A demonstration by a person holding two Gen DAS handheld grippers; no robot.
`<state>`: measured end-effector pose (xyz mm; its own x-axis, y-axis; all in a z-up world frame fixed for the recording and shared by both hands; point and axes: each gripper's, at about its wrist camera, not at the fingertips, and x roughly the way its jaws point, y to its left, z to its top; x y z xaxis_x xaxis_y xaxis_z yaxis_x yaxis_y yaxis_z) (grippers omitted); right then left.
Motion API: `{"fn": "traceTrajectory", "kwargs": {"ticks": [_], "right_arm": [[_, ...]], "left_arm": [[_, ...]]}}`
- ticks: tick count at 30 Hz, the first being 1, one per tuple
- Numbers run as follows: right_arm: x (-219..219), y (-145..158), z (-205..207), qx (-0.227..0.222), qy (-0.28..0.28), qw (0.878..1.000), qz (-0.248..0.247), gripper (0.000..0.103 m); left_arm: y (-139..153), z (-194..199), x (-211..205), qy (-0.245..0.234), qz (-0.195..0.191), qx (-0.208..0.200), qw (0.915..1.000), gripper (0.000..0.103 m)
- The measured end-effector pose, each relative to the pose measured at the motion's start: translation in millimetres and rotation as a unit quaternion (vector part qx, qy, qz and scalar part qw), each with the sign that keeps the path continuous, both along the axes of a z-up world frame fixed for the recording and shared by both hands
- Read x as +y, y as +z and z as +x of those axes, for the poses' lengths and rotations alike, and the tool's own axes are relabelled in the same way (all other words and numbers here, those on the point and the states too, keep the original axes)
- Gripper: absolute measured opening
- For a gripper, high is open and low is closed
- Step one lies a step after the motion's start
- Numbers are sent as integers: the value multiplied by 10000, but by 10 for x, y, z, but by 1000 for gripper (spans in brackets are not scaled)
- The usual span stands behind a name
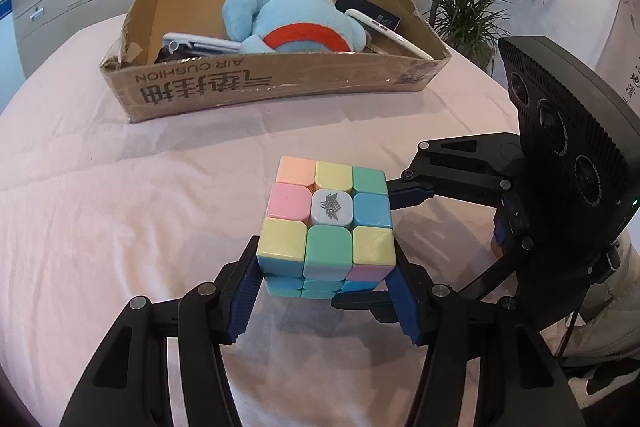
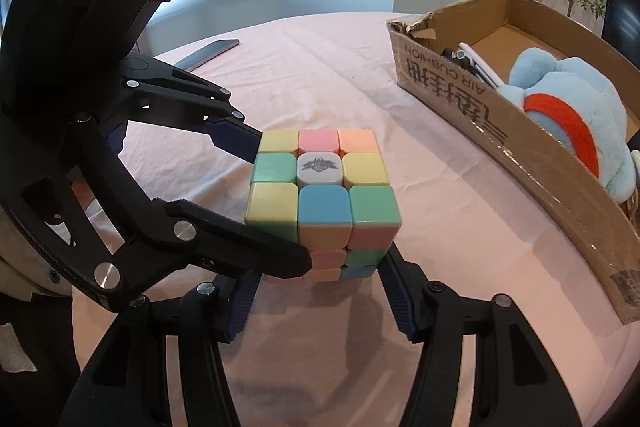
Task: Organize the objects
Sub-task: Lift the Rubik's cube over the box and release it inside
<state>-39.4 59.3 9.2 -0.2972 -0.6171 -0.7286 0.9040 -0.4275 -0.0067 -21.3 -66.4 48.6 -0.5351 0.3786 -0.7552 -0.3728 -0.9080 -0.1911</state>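
Both grippers clamp one pastel puzzle cube (image 1: pixel 328 223) above the pink-clothed worktop (image 1: pixel 120 187).

The left gripper (image 1: pixel 324 291) grips the cube's lower layers on two opposite sides; the right gripper (image 2: pixel 320 287) pinches the other two sides, both about half open. The cube sits just in front of the cardboard box (image 1: pixel 276 87), which holds a blue plush toy (image 1: pixel 288 15) and a white phone (image 1: pixel 384 31).

Black linkages; ribbed blue fingers (image 1: pixel 242 301); silver screws
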Motion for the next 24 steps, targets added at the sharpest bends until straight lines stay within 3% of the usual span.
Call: {"fn": "traceTrajectory", "kwargs": {"ticks": [24], "right_arm": [[464,539,-162,460,-712,9959,-309,55]], "left_arm": [[596,-276,469,-677,-122,589,9959,57]]}}
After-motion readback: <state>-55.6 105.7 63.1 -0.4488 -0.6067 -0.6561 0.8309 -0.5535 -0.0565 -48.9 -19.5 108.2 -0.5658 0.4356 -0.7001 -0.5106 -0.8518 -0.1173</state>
